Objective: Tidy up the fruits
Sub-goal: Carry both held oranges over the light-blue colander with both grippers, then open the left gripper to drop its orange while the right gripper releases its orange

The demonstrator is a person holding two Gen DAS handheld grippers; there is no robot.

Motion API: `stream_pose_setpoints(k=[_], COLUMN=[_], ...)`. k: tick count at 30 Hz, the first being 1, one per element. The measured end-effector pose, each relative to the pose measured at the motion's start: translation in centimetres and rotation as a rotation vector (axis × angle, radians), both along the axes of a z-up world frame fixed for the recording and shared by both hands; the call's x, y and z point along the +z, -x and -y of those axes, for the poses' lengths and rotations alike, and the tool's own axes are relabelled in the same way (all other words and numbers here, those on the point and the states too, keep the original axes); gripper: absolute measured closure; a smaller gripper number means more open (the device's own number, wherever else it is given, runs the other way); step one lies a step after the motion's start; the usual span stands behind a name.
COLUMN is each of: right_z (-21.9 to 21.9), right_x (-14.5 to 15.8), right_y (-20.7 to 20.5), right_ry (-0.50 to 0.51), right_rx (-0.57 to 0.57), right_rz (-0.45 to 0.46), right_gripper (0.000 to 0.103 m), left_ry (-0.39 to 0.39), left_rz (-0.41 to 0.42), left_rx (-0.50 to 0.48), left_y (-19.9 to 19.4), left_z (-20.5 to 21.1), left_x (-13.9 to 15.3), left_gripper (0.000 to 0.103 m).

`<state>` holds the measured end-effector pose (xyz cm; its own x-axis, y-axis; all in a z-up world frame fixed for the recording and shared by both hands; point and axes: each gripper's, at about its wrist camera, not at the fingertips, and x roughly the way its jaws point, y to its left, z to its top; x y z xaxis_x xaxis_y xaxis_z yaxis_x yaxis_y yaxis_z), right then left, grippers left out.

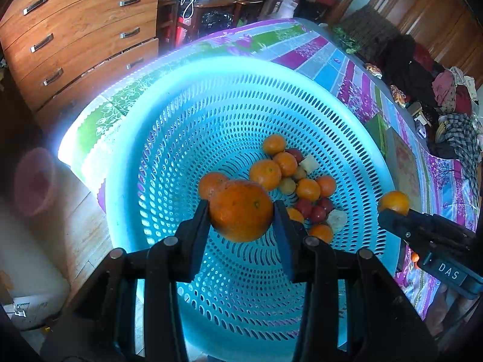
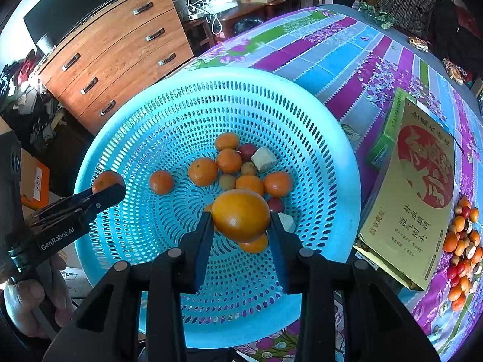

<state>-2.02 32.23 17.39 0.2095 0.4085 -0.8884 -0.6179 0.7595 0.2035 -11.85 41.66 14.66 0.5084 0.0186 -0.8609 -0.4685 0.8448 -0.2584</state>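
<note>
My left gripper (image 1: pixel 241 211) is clamped on an orange (image 1: pixel 241 209), both blue pads pressed against its sides, and it hangs over the near inner wall of the blue basket (image 1: pixel 187 96). My right gripper (image 2: pixel 240 215) grips a second orange (image 2: pixel 240 214) the same way, above the basket's middle. In each wrist view the other tool shows at the edge with its fruit at the tip: the right one reaches in over the basket's rim in the left view, and the left one, with my hand (image 2: pixel 30 301) on its handle, shows low in the right view.

Below both, on the basket floor, lies a pile of fruit (image 2: pixel 238 169): small oranges, a few dark red ones, a couple of brownish ones and two pale chunks. One small orange (image 2: pixel 161 182) sits apart from the heap.

The basket rests on a striped floral tablecloth (image 2: pixel 347 48). Just beside it lies a yellow box (image 2: pixel 413 187), and past that a second heap of fruit (image 2: pixel 462 241) on the cloth. Farther off stands a wooden dresser (image 2: pixel 120 54).
</note>
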Motion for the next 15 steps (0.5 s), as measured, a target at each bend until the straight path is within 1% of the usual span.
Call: stream_pose_setpoints(k=[5, 10, 15], right_z=[-0.1, -0.3, -0.5], right_x=[-0.2, -0.9, -1.5], right_y=[-0.1, -0.4, -0.6], right_ry=[0.004, 0.018, 0.032], right_rx=[0.0, 0.004, 0.003], right_rz=[-0.006, -0.018, -0.031], right_gripper=[0.064, 0.064, 0.063], left_ry=[-0.009, -0.017, -0.049], left_rz=[-0.01, -0.039, -0.066], left_rx=[-0.004, -0.015, -0.031], left_y=[-0.2, -0.6, -1.0], left_z=[0.0, 0.1, 0.3], left_x=[-0.2, -0.8, -1.0], left_gripper=[0.061, 0.061, 0.061])
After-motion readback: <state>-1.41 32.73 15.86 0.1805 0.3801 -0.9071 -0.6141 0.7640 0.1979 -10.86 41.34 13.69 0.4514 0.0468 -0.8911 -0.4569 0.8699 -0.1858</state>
